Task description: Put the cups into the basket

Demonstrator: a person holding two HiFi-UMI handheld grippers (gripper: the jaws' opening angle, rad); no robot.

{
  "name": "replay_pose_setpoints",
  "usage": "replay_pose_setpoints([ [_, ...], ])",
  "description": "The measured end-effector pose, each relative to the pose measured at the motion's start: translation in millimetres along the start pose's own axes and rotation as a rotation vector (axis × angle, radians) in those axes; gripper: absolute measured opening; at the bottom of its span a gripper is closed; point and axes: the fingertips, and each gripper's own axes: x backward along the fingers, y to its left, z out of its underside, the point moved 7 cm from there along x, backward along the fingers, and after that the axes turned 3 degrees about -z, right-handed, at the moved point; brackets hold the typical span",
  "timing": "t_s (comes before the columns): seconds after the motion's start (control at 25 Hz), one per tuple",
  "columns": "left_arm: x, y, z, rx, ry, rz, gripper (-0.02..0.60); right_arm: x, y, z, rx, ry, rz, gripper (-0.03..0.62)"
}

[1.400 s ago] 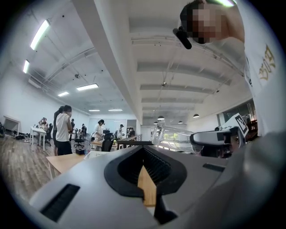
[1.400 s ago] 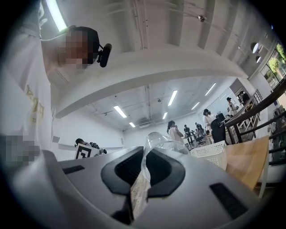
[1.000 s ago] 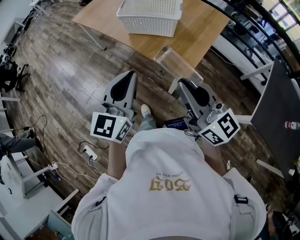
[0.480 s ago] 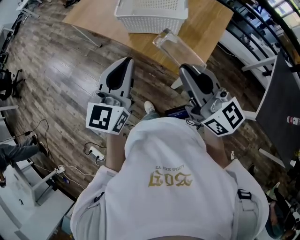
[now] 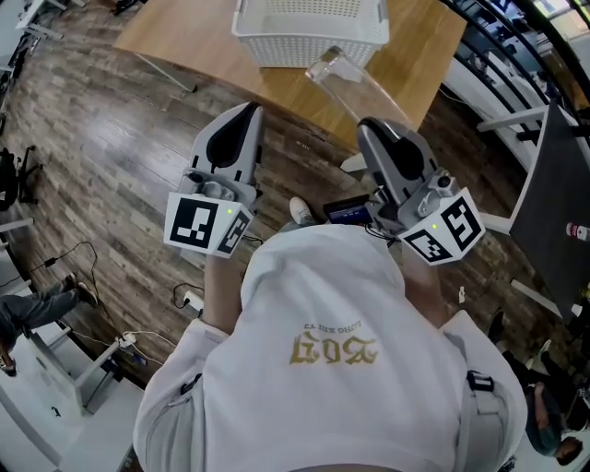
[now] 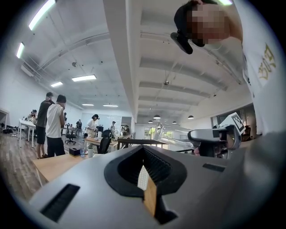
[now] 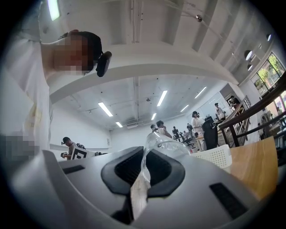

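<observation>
A white slatted basket [image 5: 309,23] stands on the wooden table [image 5: 419,41] ahead of me. My right gripper [image 5: 373,129] is shut on the wall of a clear plastic cup [image 5: 355,83], which lies tilted over the table's near edge, just short of the basket. In the right gripper view the cup [image 7: 163,145] sticks out from between the jaws, with the basket [image 7: 219,156] beyond it. My left gripper [image 5: 247,112] hovers over the floor left of the cup, shut and holding nothing; its jaws [image 6: 145,188] leave only a thin slit.
Dark wood-plank floor [image 5: 111,138] lies below both grippers. A dark desk [image 5: 558,175] stands at the right, and cables with a power strip [image 5: 189,300] lie at the lower left. Several people stand far off at desks [image 6: 53,123].
Both grippers have moved forward toward the table. The cup has come from short of the table's edge to over it, closer to the basket.
</observation>
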Motion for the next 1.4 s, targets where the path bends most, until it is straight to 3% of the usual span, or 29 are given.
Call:
replay_pose_setpoints([
  [0.32, -19, 24, 4, 0.019, 0.0, -0.006, 0.006, -23, -16, -3, 0.001, 0.012, 0.001, 0.025],
  [1.04, -121, 75, -7, -0.009, 0.001, -0.102, 0.006, -98, -132, -22, -0.029, 0.02, -0.089, 0.025],
  [1.4, -148, 97, -14, -0.024, 0.028, -0.108, 0.006, -120, -159, -22, -0.076, 0.016, -0.082, 0.025],
])
